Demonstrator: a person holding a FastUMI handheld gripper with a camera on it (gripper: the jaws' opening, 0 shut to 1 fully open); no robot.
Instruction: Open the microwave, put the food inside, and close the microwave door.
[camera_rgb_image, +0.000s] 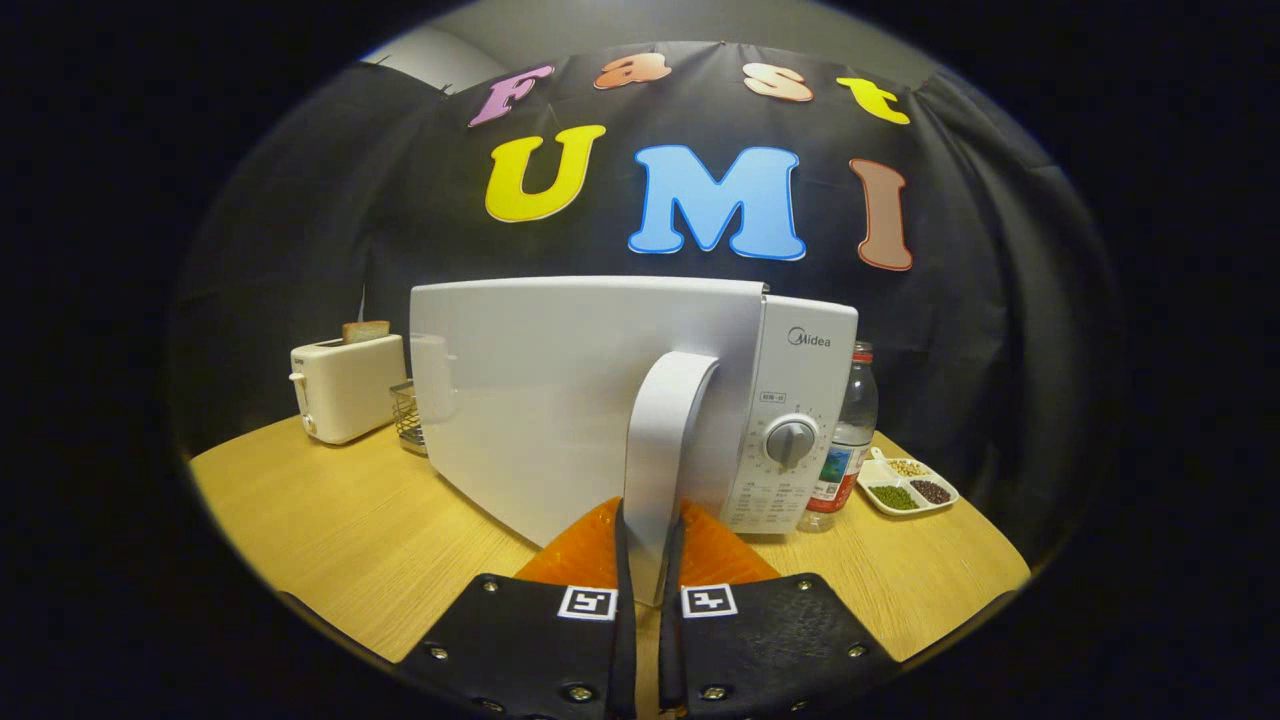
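Gripper (646, 545) fingers clamp the white door handle (665, 440) from both sides, jaws nearly closed on it, so a pull can swing the microwave (800, 400) door (540, 400). The door stands partly ajar. Toaster (345, 390) sits left on the table (320, 520), bottle (850, 430) and snack dish (905, 485) right. Which item is the food is unclear, maybe the dish.

Even overhead light; soft sheen on the microwave door (540, 400). Worktop (330, 530) bright, sharp. Strong fisheye bending, dim toward edges.
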